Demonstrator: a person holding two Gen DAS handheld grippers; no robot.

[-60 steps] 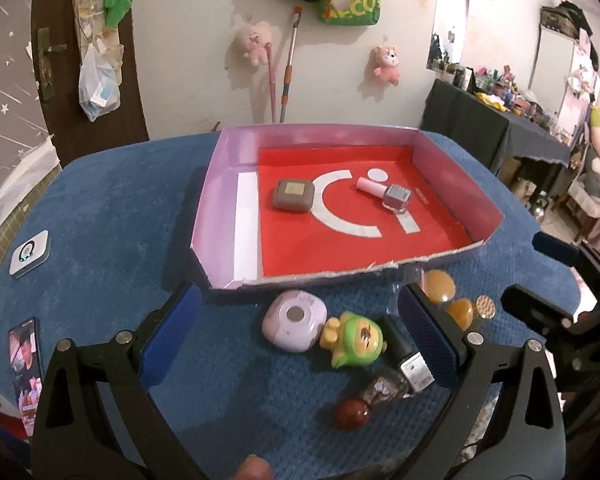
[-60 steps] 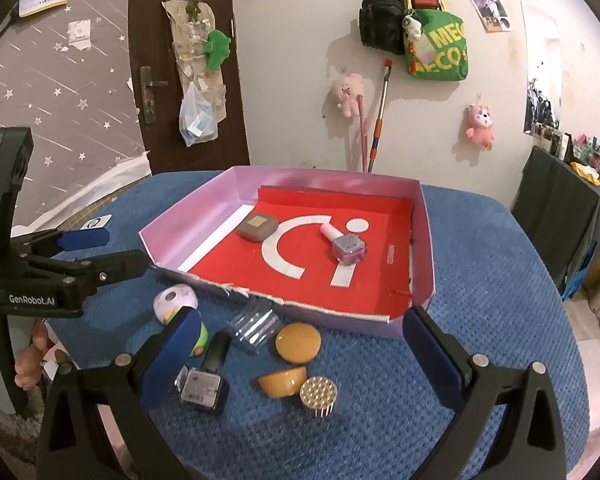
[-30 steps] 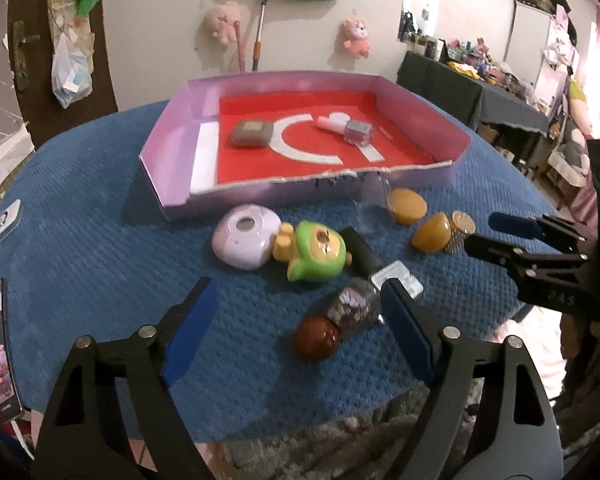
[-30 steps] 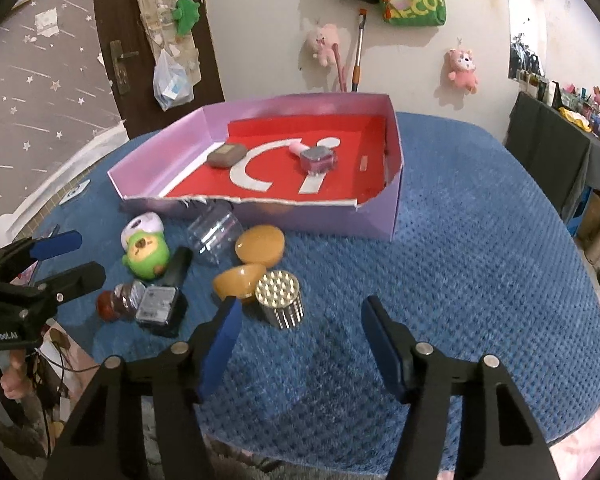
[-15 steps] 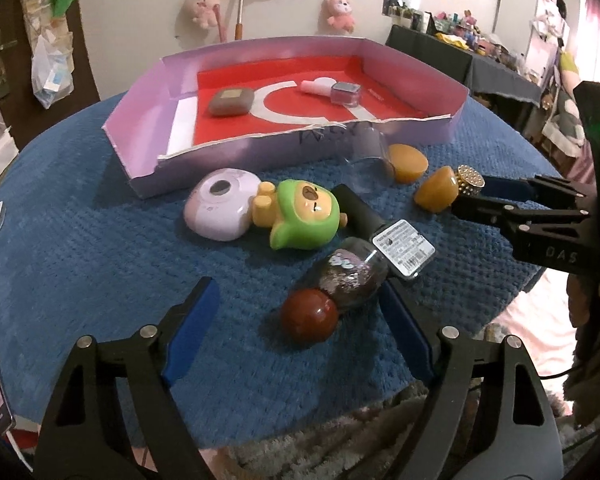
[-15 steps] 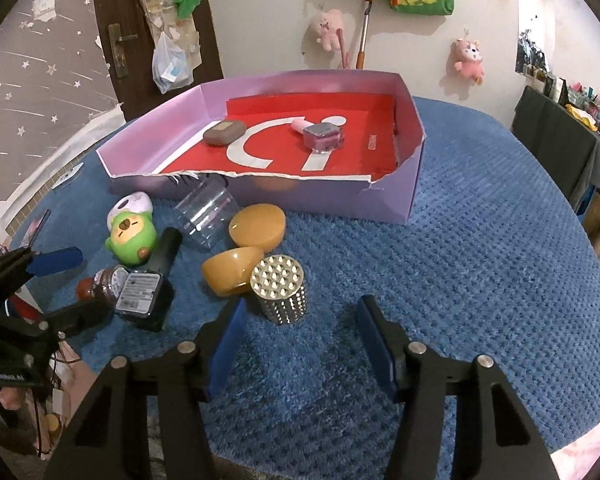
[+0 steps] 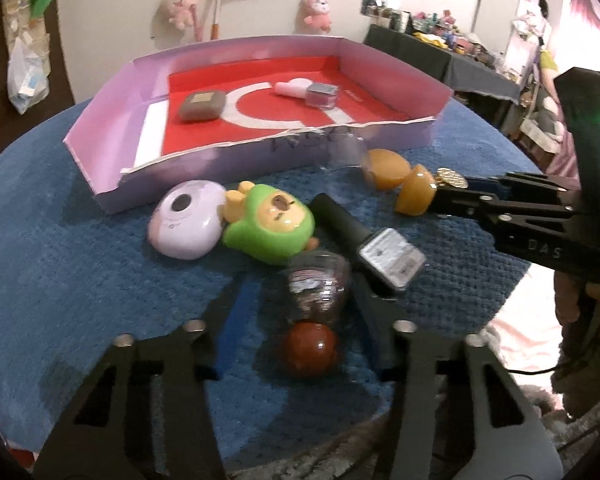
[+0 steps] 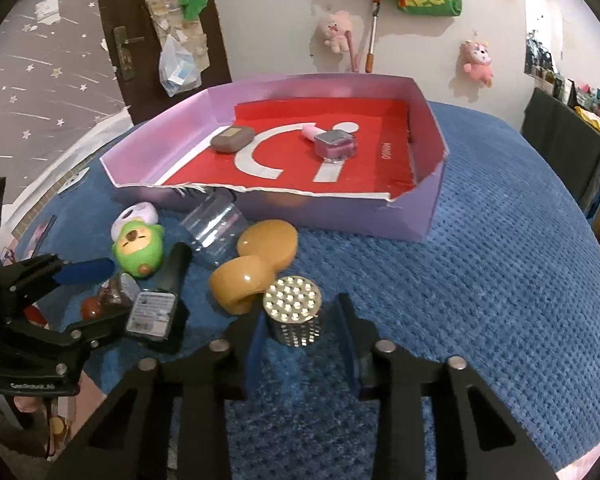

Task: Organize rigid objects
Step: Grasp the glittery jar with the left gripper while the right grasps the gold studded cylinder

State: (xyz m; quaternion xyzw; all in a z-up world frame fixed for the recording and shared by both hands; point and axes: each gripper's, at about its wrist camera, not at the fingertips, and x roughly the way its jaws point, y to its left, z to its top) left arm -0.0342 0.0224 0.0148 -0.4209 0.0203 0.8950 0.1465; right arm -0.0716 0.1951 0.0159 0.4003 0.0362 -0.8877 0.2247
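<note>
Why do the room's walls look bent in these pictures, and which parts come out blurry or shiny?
Both wrist views are fisheye, so the walls and the blue table curve toward dark corners. In the left wrist view the little bottle and the left gripper round it are smeared, and its red round cap carries a glint. In the right wrist view the studded metal cylinder gleams brightly.

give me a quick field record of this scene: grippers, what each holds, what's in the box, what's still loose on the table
left gripper: jaws just closed on the small bottle with red-brown cap
right gripper: jaws just closed on the silver LED cylinder
box: brown case, pink bottle
loose on blue cloth: green toy, lilac round device, black bottle, two amber pieces, clear cup
</note>
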